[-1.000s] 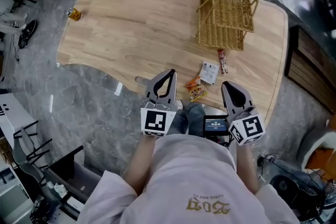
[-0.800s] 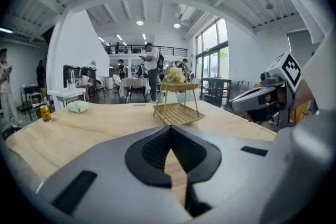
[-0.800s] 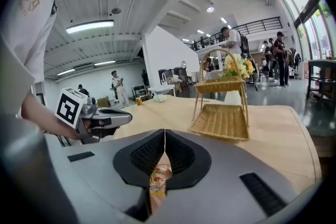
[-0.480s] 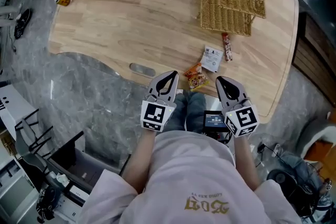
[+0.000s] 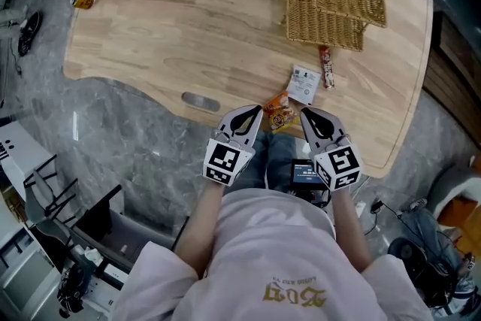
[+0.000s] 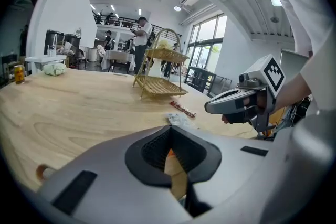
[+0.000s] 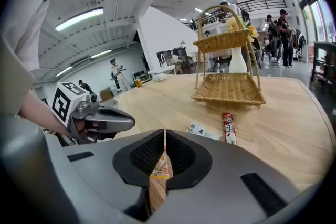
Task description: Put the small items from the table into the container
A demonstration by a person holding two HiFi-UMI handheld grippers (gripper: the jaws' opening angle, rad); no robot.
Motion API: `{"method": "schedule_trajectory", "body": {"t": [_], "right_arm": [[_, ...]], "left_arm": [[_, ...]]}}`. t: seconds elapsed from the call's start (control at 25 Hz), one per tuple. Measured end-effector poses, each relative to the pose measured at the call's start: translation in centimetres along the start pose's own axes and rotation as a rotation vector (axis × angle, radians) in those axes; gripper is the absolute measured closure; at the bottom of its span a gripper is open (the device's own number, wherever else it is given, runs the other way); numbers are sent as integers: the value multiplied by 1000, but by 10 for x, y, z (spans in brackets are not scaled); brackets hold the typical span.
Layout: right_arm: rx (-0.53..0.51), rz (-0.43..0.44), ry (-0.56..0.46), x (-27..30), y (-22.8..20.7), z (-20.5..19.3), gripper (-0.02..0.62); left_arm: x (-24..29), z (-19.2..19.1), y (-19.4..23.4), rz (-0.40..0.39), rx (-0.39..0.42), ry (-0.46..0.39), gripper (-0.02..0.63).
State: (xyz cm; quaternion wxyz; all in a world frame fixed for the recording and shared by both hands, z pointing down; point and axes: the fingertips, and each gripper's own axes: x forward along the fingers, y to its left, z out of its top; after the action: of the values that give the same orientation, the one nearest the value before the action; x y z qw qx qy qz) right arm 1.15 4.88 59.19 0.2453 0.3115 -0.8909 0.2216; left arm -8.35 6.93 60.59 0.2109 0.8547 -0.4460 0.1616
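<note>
1. Head view: our left gripper and right gripper are both closed and empty, with the orange snack packet between them at lower centre.
2. If we advance with the jaws closed, we may shove the packet off the table edge, and it would never reach the wicker basket at upper right.

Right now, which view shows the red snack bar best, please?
The right gripper view: the red snack bar lies close and unobstructed before the basket. The head view shows it small from above; the left gripper view shows a distant sliver.
</note>
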Motion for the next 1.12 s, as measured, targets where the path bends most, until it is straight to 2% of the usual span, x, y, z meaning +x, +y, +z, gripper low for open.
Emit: {"method": "schedule_trajectory", "body": {"t": [0.32,0.44,0.64,0.72,0.88,1.12], "right_arm": [[22,36,100,24,4,-27,562],[27,48,140,36,7,-34,507],[31,52,191,53,8,-43,480],[37,43,217,56,7,-47,482],[34,58,224,58,12,-45,555],[41,70,188,53,16,-34,571]], "left_arm": [[12,-18,-1,-41,-9,45,612],[15,-24,-1,-41,-17,56,612],[19,-33,0,-51,-23,75,612],[19,-33,1,-56,-31,72,612],[17,-30,4,-55,-41,66,612],[10,-24,7,-47,-38,51,612]]}}
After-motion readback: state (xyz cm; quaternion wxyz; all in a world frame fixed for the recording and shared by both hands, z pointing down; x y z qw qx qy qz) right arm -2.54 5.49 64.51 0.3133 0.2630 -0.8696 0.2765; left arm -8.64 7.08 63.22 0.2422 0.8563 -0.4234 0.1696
